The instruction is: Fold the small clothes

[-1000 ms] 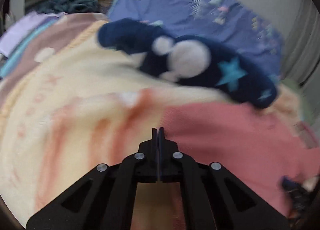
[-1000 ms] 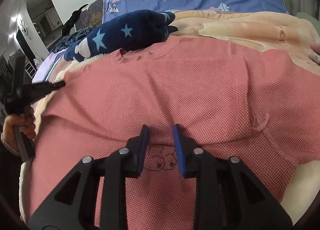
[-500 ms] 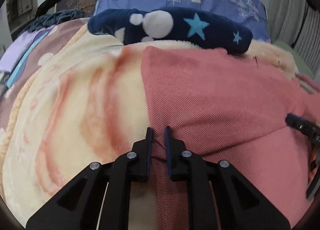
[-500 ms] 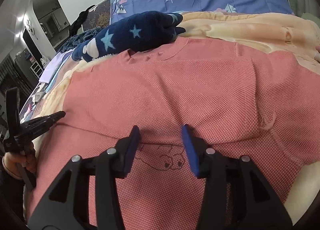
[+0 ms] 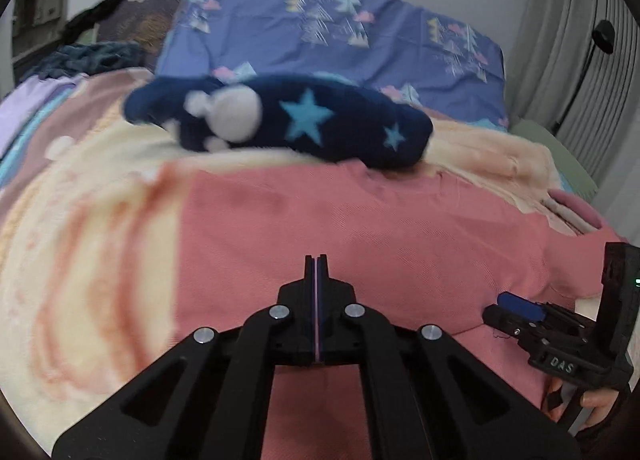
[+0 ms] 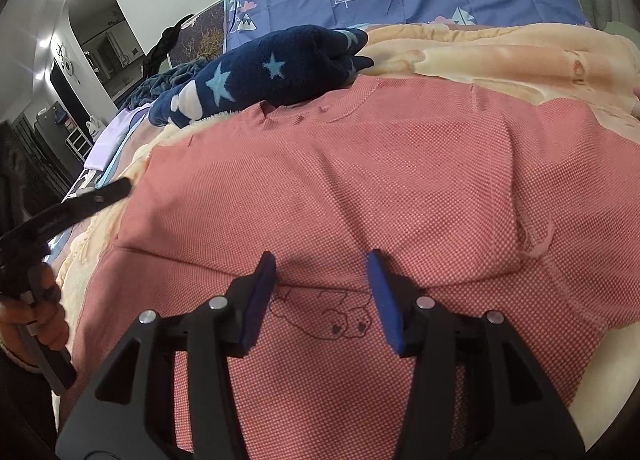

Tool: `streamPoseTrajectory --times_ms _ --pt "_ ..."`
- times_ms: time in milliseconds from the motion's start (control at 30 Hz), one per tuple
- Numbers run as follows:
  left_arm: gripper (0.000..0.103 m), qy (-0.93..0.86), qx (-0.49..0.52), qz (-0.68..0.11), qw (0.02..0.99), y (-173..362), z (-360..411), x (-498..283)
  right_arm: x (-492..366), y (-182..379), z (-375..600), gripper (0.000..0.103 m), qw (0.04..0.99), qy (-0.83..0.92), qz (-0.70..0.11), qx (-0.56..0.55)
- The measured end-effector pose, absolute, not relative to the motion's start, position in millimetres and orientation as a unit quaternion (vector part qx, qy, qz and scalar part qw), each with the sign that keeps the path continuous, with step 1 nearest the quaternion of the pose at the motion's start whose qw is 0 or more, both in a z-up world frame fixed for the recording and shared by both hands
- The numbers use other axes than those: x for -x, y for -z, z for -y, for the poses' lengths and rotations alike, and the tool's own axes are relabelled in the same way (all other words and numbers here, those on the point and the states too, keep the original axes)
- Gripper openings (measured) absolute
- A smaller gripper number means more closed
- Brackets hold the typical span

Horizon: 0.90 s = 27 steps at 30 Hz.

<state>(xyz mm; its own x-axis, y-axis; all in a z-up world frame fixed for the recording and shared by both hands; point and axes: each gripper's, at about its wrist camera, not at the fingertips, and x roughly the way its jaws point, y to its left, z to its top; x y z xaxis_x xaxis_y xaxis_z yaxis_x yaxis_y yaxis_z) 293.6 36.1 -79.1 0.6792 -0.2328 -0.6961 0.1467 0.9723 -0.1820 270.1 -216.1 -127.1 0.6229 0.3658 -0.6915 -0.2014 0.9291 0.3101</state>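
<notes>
surface: bed under a cream fleece blanket (image 5: 100, 228), blue tree-print pillow (image 5: 320, 32) at the head.
garment: pink knit top (image 6: 360, 188) lies on the blanket, a fold across its near part, its far edge touching a navy star plush (image 6: 272, 72).
left gripper (image 5: 316, 260): tongs pressed together, nothing visibly between them; half a second ago they stood slightly apart at the cloth's left edge.
right gripper (image 6: 322, 260): tongs wide apart over the printed motif, wider than a second ago.
meaning: judged released; the fold is laid, next fold pending.
</notes>
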Motion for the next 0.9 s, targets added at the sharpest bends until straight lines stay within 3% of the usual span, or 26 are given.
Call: streamPoseTrajectory --times_ms 133,367,500,700,900 --pt "0.001 0.111 0.053 -0.425 0.897 118.7 -21.8 -313.6 -270.8 127.3 215.6 0.049 0.895 -0.157 -0.405 -0.099" --pt "0.003 0.142 0.126 -0.420 0.887 124.2 -45.0 -310.9 -262.1 110.9 222.3 0.049 0.897 -0.128 -0.412 -0.096" --pt "0.003 0.143 0.127 -0.420 0.887 125.2 -44.3 -310.5 -224.6 66.7 276.4 0.054 0.930 -0.030 -0.348 -0.119" --pt "0.003 0.145 0.127 -0.419 0.887 125.5 -43.4 -310.8 -142.7 32.0 428.2 0.064 0.892 0.232 -0.226 -0.314" --pt "0.011 0.158 0.133 -0.410 0.888 121.3 -44.4 -309.5 -134.7 71.4 489.4 0.067 0.812 0.211 -0.212 -0.501"
